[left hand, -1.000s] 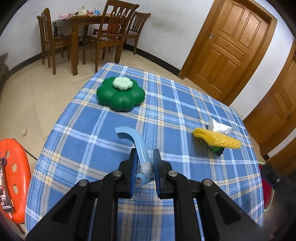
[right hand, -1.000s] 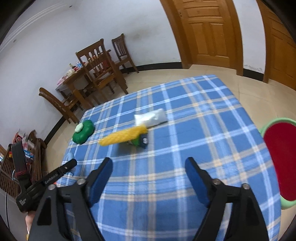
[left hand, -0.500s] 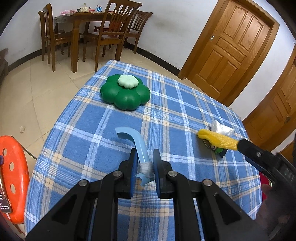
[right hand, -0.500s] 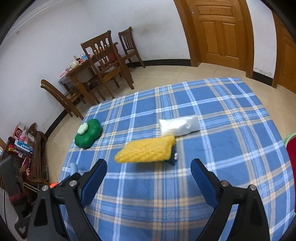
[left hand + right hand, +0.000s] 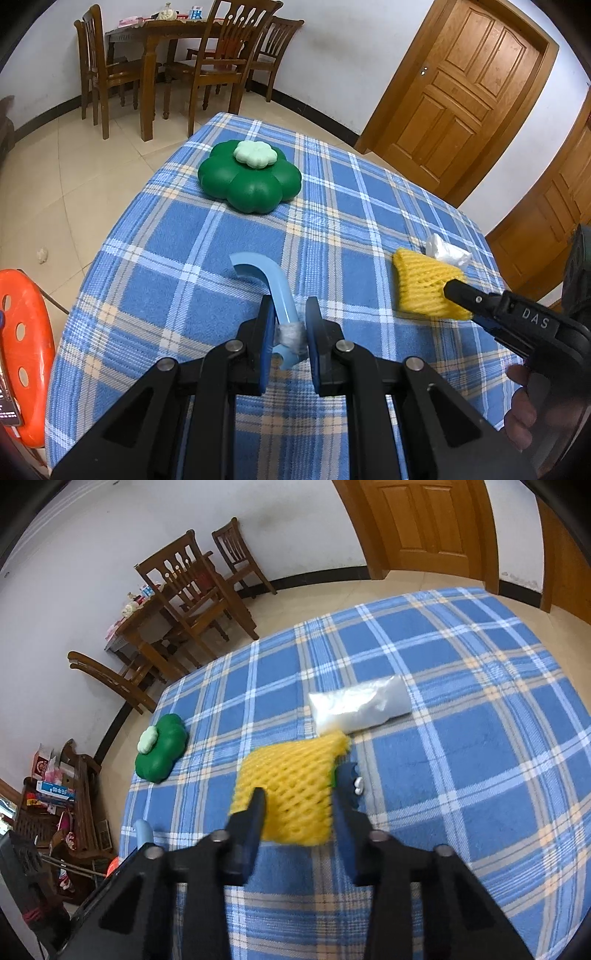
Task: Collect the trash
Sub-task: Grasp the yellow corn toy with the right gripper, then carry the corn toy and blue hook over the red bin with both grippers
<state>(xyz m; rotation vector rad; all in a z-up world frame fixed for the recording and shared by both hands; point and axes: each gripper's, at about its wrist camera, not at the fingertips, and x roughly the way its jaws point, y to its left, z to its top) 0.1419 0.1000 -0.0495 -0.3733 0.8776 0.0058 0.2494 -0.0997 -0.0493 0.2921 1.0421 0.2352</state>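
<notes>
The yellow foam net (image 5: 291, 794), a soft mesh sleeve, lay on the blue plaid tablecloth (image 5: 461, 775) just in front of the clear plastic bag (image 5: 360, 705), well right of the green flower-shaped container (image 5: 160, 753). The right gripper (image 5: 297, 812) pointed steeply down, its jaws closing around the net's near end. The left gripper (image 5: 289, 332) was clamped on a curved light-blue tool (image 5: 273, 284) nearer than the container.

I am seeing the blue plaid tablecloth (image 5: 177, 251) carrying everything. The green flower-shaped plastic container (image 5: 249, 181) is sitting toward the far left. The yellow foam mesh sleeve (image 5: 291, 794) is lying right of it, with the clear plastic bag (image 5: 360, 705) touching its far corner. The pale blue curved plastic hook (image 5: 267, 273) is lying nearest me, left of the sleeve.
</notes>
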